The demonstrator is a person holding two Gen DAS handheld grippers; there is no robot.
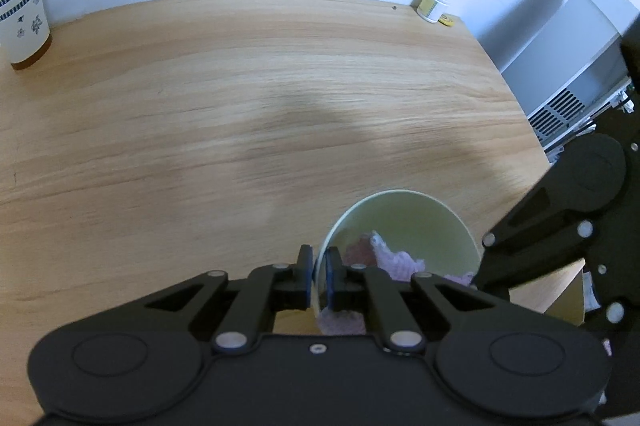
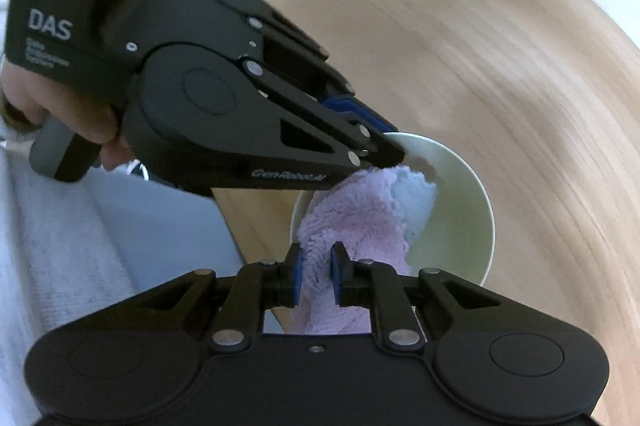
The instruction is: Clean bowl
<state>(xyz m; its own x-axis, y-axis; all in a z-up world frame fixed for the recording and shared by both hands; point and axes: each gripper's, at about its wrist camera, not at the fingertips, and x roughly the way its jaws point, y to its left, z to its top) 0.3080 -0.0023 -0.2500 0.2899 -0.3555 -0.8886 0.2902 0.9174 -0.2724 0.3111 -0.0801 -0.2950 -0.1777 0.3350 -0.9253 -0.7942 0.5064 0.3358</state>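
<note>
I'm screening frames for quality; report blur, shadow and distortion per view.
Left wrist view: sharp, fisheye bends the table edge, soft shadows fall across the wood beyond the bowl. Right wrist view: table grain streaks with motion blur; cloth stays fairly clear.

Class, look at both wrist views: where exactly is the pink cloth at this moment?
The pink cloth lies inside the pale green bowl near the table's edge, between the right gripper's fingers, while the left gripper pinches the bowl's rim.
</note>
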